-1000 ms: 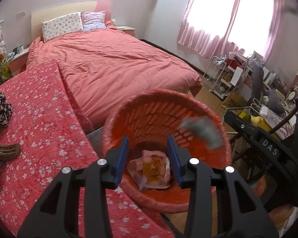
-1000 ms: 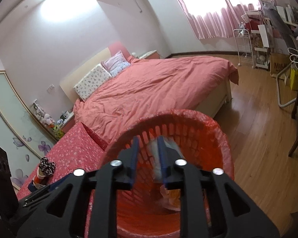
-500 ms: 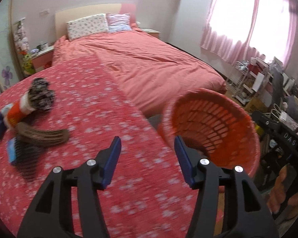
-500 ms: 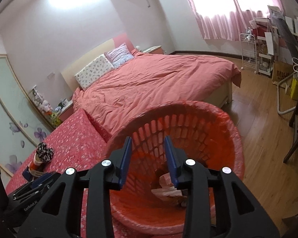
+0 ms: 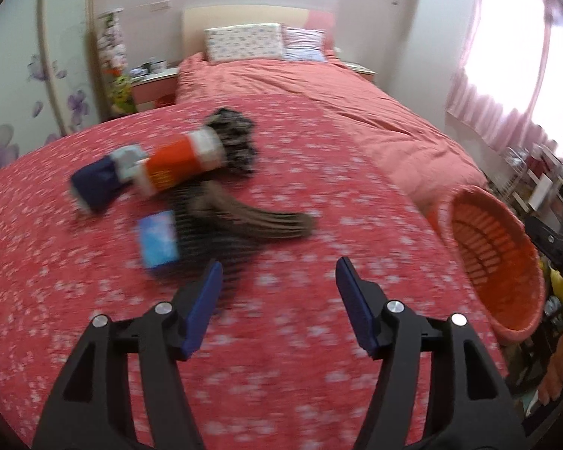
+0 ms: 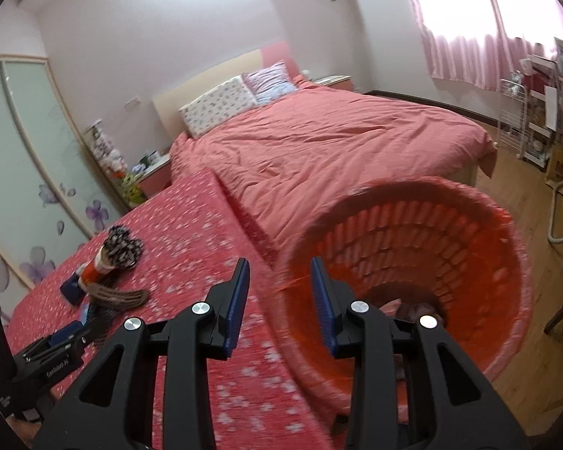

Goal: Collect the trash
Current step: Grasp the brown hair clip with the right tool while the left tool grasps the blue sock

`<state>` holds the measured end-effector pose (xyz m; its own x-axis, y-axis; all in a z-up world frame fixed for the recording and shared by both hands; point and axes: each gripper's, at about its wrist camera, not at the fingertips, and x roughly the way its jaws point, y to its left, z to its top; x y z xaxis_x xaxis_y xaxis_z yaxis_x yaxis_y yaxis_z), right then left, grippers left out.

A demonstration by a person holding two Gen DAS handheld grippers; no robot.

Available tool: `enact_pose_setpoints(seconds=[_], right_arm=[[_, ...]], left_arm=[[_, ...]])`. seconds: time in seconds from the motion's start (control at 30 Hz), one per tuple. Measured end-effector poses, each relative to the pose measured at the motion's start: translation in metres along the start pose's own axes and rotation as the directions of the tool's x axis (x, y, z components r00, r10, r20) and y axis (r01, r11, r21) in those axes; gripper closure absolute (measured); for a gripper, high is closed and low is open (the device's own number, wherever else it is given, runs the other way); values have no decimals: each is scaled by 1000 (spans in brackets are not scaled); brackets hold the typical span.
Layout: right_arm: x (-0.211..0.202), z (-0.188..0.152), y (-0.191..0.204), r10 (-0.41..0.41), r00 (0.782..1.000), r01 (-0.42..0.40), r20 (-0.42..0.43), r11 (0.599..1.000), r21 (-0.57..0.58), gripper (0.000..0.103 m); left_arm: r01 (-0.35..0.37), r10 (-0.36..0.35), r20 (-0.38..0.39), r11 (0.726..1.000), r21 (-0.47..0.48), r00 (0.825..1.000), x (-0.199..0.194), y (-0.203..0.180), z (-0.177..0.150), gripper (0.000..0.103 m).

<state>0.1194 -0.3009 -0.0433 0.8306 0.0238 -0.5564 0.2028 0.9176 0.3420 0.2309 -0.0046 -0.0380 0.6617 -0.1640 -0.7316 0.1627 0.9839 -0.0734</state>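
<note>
The orange basket (image 6: 413,247) is standing off the right edge of the flowered table (image 5: 281,356), scraps lying at its bottom, while a heap of litter is waiting near the table's far left: an orange tube (image 5: 176,163), a navy packet (image 5: 95,182), a brown comb-like piece (image 5: 259,217) and a small blue packet (image 5: 157,240). The left gripper (image 5: 277,288), jaws just spreading and holding nothing, is pointing at that heap; the right gripper (image 6: 279,287) is hanging partly open and empty at the basket's rim. The blue packet is looking light, crinkly and slippery, so I'd be pinching it across its short sides.
</note>
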Motion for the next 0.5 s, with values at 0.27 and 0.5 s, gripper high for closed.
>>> enact_pose_setpoints(seconds=[0.27, 0.5], right_arm=[[19, -12, 44, 46, 997, -50, -64, 996, -70, 68], [38, -25, 84, 84, 989, -99, -123, 987, -126, 68]], left_arm=[[-96, 96, -8, 990, -100, 995, -5, 65, -2, 40], [-146, 147, -8, 975, -167, 989, -10, 111, -8, 39]])
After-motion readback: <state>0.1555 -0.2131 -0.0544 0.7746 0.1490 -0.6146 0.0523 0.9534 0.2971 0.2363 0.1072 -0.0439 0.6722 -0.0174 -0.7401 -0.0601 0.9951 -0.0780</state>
